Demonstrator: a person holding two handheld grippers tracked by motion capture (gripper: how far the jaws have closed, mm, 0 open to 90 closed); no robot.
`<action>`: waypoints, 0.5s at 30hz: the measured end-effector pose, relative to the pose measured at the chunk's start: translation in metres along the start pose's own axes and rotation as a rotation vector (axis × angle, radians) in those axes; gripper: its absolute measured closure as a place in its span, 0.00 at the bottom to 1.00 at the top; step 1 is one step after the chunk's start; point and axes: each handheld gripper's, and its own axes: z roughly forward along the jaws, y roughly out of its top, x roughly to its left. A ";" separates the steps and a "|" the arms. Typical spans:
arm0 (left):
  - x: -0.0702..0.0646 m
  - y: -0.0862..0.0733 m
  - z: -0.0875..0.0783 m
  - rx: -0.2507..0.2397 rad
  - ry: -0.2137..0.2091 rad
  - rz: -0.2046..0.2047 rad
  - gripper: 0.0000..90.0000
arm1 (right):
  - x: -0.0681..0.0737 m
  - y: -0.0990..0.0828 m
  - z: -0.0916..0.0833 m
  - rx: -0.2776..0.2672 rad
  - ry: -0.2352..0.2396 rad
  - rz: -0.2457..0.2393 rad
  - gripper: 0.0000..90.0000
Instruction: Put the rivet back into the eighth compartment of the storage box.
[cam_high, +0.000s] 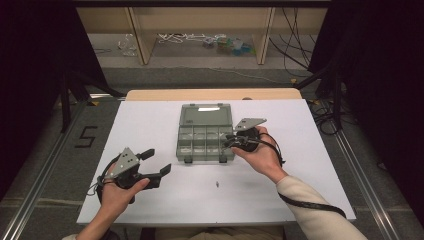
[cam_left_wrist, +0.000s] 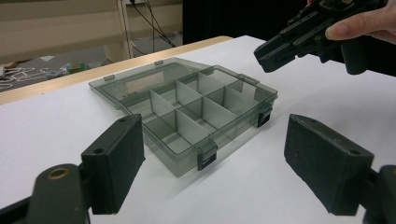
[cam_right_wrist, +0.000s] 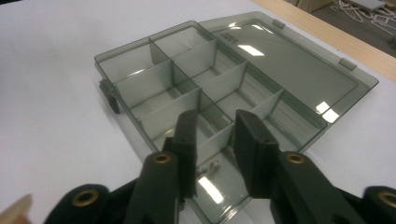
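A smoky-grey translucent plastic compartment box (cam_high: 205, 134) lies open mid-counter, lid flat behind it. It looks light, rigid and slick — likely to skate on the white counter (cam_high: 150, 125) if nudged; best taken by a side wall or the front latches. The right gripper (cam_right_wrist: 215, 140) hovers over the near-right compartment, jaws narrowly apart, empty; a small screw (cam_right_wrist: 208, 168) lies inside. The left gripper (cam_left_wrist: 215, 163) waits well apart — jaws wide.

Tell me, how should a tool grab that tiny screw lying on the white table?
Probably from straight above, jaws closing across its thin middle. The screw lies flat and alone on the table, in front of the open box, so nothing blocks a top-down pinch. It is too small to tell which way it points.
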 end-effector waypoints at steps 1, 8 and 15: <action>0.000 0.000 0.000 0.000 -0.001 0.000 0.22 | 0.000 0.001 0.000 0.003 0.000 -0.007 0.74; 0.000 -0.001 0.001 -0.011 -0.004 0.001 0.22 | 0.005 0.003 -0.001 0.025 0.030 -0.048 0.65; 0.001 -0.001 0.000 -0.009 -0.003 0.002 0.22 | 0.014 0.004 -0.005 0.077 0.091 -0.079 0.61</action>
